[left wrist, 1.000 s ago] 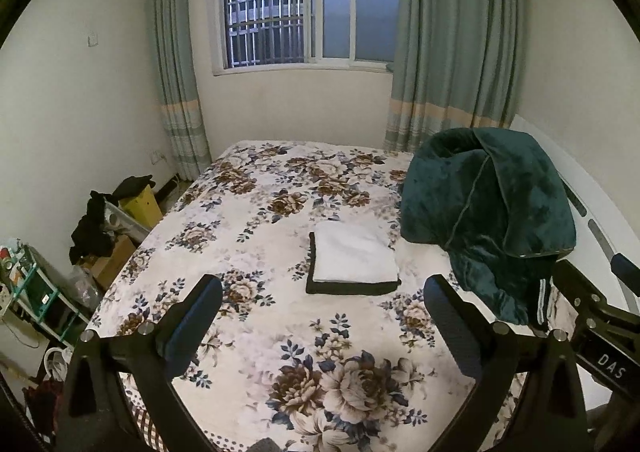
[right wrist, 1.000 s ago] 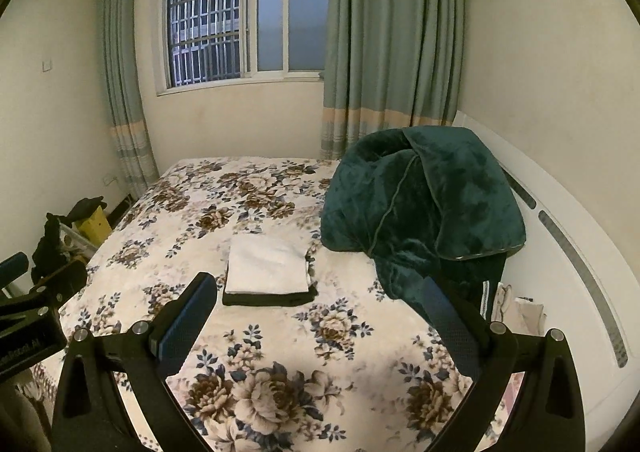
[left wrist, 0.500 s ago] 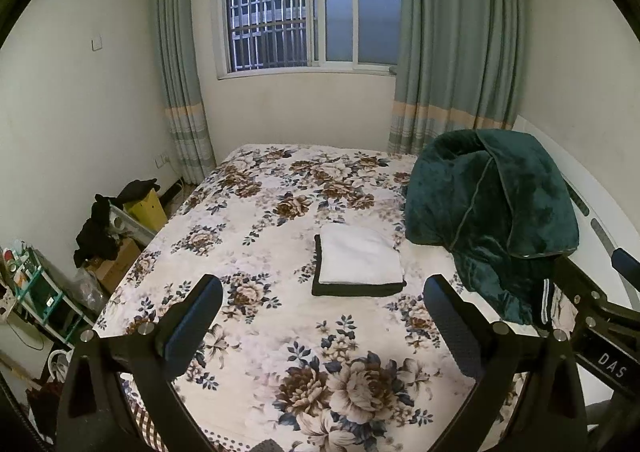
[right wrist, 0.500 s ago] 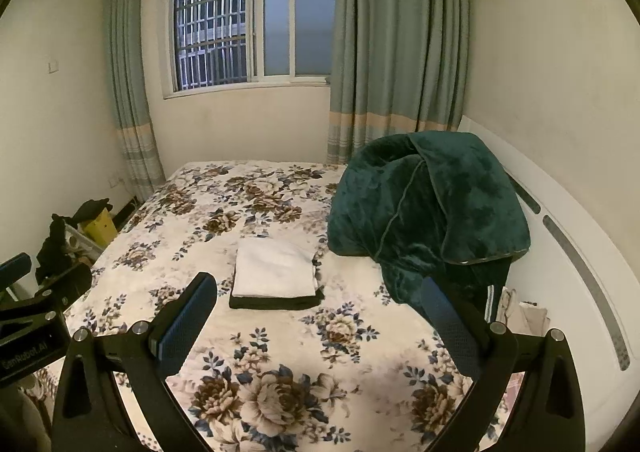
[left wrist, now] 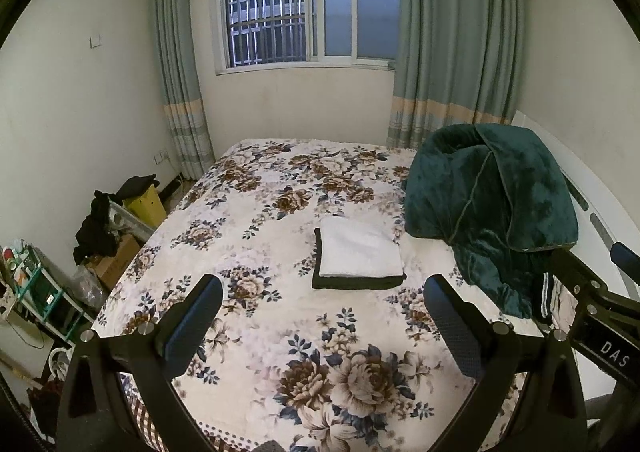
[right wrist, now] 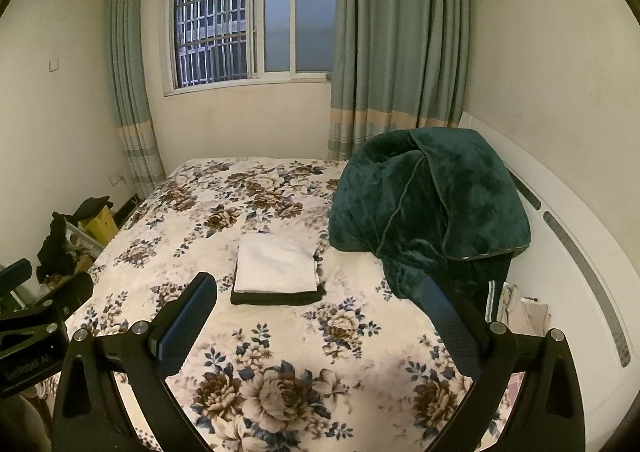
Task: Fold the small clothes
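A folded white cloth (left wrist: 358, 250) lies on top of a folded black cloth (left wrist: 356, 283) in the middle of the floral bed (left wrist: 256, 236). The stack also shows in the right wrist view, white (right wrist: 276, 264) over black (right wrist: 278, 297). My left gripper (left wrist: 324, 328) is open and empty, held above the near part of the bed, well short of the stack. My right gripper (right wrist: 320, 328) is open and empty too, also short of the stack. The right gripper's body shows at the right edge of the left wrist view (left wrist: 592, 312).
A bunched dark green blanket (left wrist: 492, 208) lies on the right side of the bed against the white headboard (right wrist: 568, 252). A yellow box, dark clothes and a small shelf (left wrist: 36, 292) stand on the floor at the left. Curtains and a window are behind.
Both grippers have drawn back and risen a little from the bed, so the stack looks smaller and lower. Both stay open and empty. The stack has not moved.
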Tool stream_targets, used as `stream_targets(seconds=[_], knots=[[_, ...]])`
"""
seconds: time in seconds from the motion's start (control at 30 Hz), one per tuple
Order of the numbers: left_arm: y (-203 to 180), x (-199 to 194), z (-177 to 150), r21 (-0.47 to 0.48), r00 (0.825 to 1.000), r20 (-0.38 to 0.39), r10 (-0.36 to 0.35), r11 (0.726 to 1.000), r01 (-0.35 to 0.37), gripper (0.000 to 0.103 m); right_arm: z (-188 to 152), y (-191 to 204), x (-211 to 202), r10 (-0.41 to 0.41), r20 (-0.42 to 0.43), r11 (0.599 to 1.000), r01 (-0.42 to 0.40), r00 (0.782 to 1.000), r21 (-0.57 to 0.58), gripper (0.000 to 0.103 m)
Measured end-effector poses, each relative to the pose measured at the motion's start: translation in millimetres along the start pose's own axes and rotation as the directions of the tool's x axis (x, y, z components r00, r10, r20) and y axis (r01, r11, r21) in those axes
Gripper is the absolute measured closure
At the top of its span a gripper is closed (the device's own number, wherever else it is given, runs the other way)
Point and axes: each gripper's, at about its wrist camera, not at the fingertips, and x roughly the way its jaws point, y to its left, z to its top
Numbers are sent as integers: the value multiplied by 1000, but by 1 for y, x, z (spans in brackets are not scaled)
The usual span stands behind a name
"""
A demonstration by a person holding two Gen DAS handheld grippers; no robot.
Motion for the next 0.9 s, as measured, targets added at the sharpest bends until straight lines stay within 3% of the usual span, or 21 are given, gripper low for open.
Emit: stream_targets(seconds=[0.9], knots=[[-6,-3,-3,-20,1000,11,18,1000,-17,0,-8,2,-3,1,0,1000,-1,1000,-6,0]])
